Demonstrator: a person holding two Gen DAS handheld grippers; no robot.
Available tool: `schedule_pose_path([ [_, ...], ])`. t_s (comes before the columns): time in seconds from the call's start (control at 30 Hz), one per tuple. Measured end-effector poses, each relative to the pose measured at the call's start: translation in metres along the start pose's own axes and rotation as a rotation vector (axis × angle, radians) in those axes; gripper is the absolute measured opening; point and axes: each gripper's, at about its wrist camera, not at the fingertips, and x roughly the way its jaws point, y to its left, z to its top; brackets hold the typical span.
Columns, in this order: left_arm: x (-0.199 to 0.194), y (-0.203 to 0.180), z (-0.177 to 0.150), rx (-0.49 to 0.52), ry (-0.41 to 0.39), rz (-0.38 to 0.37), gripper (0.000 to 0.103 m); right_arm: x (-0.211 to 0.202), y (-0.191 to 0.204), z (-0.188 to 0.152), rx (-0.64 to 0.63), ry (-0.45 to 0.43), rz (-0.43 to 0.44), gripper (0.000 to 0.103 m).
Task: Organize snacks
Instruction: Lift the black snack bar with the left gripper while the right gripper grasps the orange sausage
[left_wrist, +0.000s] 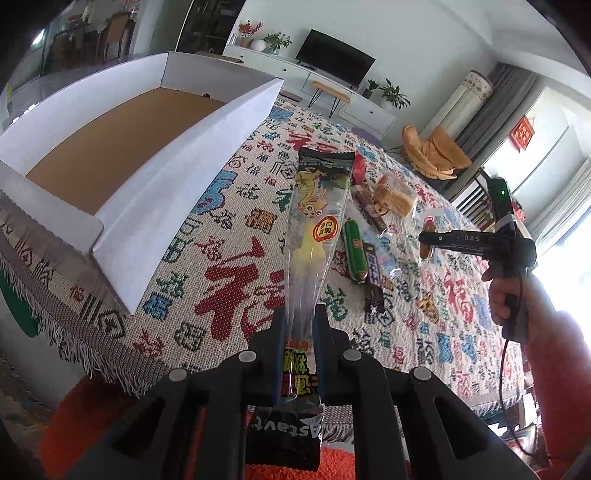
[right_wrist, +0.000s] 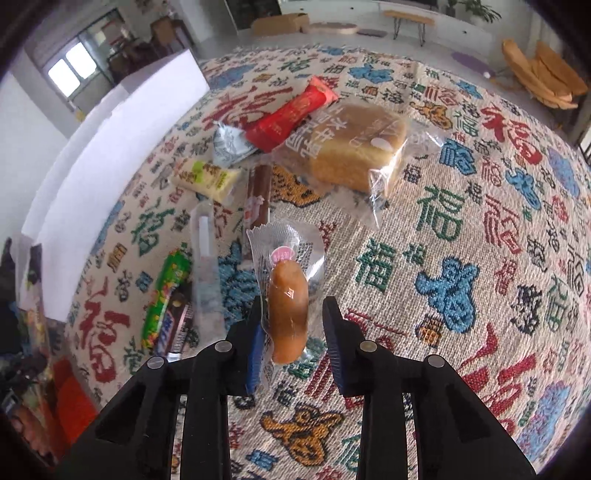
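Observation:
My left gripper is shut on the lower end of a long clear snack packet with a yellow cartoon print, which sticks up in front of the camera. To its left stands a white cardboard box with a brown floor and nothing visible inside. My right gripper points down over a brown sausage snack in a clear wrapper that lies on the patterned tablecloth. The snack is between the fingers; the left pad is at the wrapper and the right pad stands apart from it. The right gripper also shows in the left wrist view.
Loose snacks lie beyond the right gripper: wrapped bread, a red packet, a silver packet, a pale yellow packet, a brown stick, a clear tube, a green packet and a dark chocolate bar. A person's hand holds the right gripper.

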Motion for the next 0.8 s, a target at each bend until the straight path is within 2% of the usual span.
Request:
schedule_pose_path([
  [0.13, -0.024, 0.009, 0.020, -0.052, -0.048, -0.049, 0.013, -0.028, 0.012, 0.013, 0.044, -0.049, 0.130, 0.031],
  [0.27, -0.049, 0.022, 0.036, -0.066, -0.102, -0.017, 0.013, -0.050, 0.041, 0.027, 0.032, -0.091, 0.203, 0.031],
  [0.37, -0.067, 0.041, 0.054, -0.109, -0.140, -0.012, 0.013, -0.065, 0.070, 0.038, 0.015, -0.109, 0.291, 0.031],
  [0.53, -0.086, 0.083, 0.104, -0.172, -0.201, 0.092, 0.013, -0.078, 0.157, 0.073, -0.055, -0.126, 0.464, 0.031],
  [0.63, -0.082, 0.101, 0.132, -0.156, -0.206, 0.202, 0.016, -0.076, 0.224, 0.092, -0.131, -0.150, 0.517, 0.032],
  [0.67, -0.078, 0.107, 0.140, -0.153, -0.206, 0.265, 0.021, -0.073, 0.246, 0.096, -0.154, -0.160, 0.526, 0.035],
  [0.7, -0.075, 0.112, 0.145, -0.150, -0.211, 0.311, 0.034, -0.068, 0.264, 0.102, -0.169, -0.166, 0.534, 0.042],
  [0.73, -0.073, 0.116, 0.151, -0.148, -0.215, 0.346, 0.059, -0.064, 0.280, 0.108, -0.174, -0.179, 0.536, 0.046],
  [0.77, -0.072, 0.120, 0.153, -0.146, -0.224, 0.384, 0.072, -0.062, 0.291, 0.113, -0.173, -0.198, 0.536, 0.056],
  [0.8, -0.073, 0.122, 0.152, -0.138, -0.243, 0.423, 0.081, -0.061, 0.298, 0.116, -0.169, -0.215, 0.535, 0.058],
])
